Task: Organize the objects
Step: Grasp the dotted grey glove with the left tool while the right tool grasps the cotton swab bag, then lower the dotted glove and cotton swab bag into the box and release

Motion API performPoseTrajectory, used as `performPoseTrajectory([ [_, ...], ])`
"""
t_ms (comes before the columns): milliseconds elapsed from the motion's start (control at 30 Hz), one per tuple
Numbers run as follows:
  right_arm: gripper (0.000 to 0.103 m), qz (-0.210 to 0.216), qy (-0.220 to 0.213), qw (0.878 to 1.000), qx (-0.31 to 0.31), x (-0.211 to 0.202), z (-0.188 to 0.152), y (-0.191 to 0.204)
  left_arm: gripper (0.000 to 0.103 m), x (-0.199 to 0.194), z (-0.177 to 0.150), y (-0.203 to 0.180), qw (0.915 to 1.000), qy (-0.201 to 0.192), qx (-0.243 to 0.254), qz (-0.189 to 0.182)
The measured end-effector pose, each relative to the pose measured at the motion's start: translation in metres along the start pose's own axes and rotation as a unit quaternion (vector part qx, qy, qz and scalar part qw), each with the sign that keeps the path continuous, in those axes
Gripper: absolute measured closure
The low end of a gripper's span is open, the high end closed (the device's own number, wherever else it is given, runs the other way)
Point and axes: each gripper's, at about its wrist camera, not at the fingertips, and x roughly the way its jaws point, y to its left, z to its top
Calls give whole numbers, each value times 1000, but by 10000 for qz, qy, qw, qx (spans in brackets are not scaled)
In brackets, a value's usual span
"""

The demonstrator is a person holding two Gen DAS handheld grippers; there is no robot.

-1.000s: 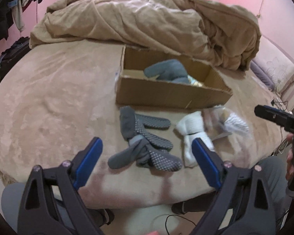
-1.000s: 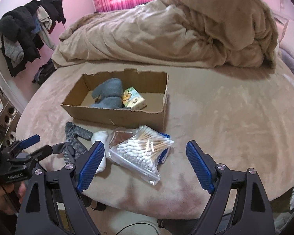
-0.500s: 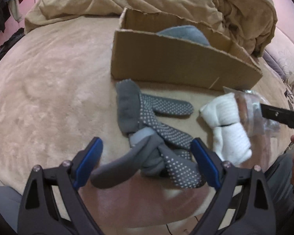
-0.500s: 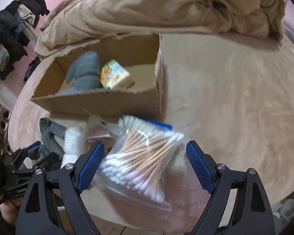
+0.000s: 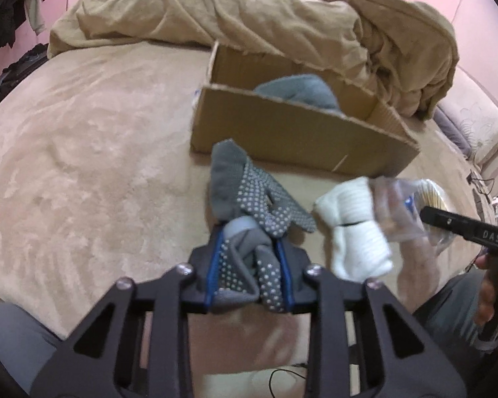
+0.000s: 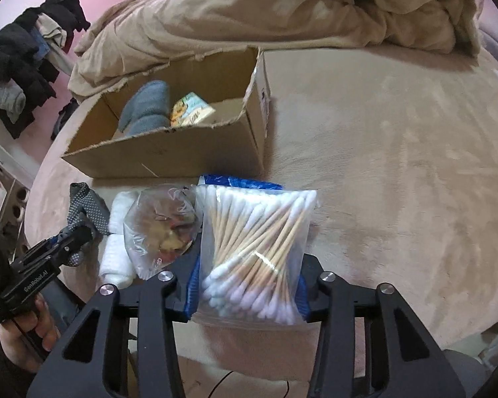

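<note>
My left gripper (image 5: 249, 265) is shut on a bundle of grey socks with white grip dots (image 5: 249, 195), in front of the open cardboard box (image 5: 282, 129). My right gripper (image 6: 245, 285) is shut on a clear bag of cotton swabs (image 6: 252, 242) lying on the bed. The box (image 6: 182, 156) holds a blue-grey fuzzy sock (image 6: 146, 109) and a small printed packet (image 6: 191, 111). A white rolled sock pair (image 5: 352, 225) and a clear snack bag (image 6: 162, 229) lie between the two grippers.
A rumpled tan duvet (image 5: 249, 16) lies behind the box. The bed's plush beige cover (image 6: 398, 165) stretches to the right. Dark clothes (image 6: 23, 66) hang at the far left. The bed's front edge is just under both grippers.
Both grippers moved forward and down and closed: the left onto the grey dotted socks, the right onto the bag of cotton swabs.
</note>
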Motion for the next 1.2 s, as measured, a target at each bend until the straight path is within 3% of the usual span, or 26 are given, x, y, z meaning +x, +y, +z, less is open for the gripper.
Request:
performPoseTrajectory([
  [600,56,132,-821,9963,-223,-90,7,26,73,-115,24,-29,9966,-741,50,-344],
  [867,56,189,-1118,9929,-357,-114,23,41,73,-132,50,-32,9942,-977,118,-429],
  [1200,56,135,-1255,9910,-442,-101,58,48,73,-117,94,-32,9912,-1190,314,-487],
])
